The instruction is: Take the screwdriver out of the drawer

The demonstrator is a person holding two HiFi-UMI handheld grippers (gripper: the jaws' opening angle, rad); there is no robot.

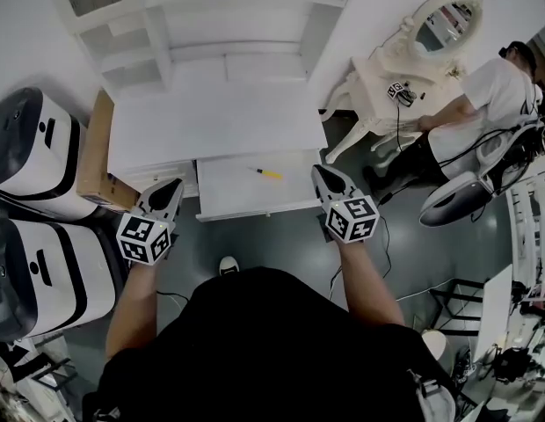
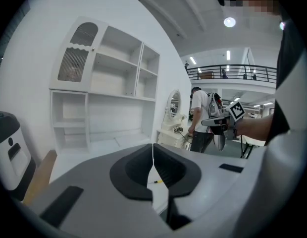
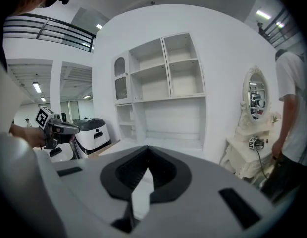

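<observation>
Rounded white machines (image 1: pixel 31 152) and a cardboard box (image 1: pixel 97 152) stand left of the left gripper (image 1: pixel 171 185), whose jaws are closed on nothing. Ahead, between both pairs of jaws, the flat white surface (image 1: pixel 215 117) has its drawer (image 1: pixel 228 202) open. The small yellow-handled screwdriver (image 1: pixel 269 173) lies inside, its tip hard to see. The right gripper (image 1: pixel 323 174) has its jaws together, empty.

Matt white paint, dull grey plastic

The tabletop (image 1: pixel 215 117) and drawer (image 1: pixel 233 187) look smooth, matt and white-painted. The screwdriver (image 1: pixel 266 173) handle looks like yellow plastic. The cardboard box (image 1: pixel 97 148) is plain brown. The left gripper (image 1: pixel 170 185) and right gripper (image 1: pixel 323 172) are matt grey plastic with ribbed black lining.
</observation>
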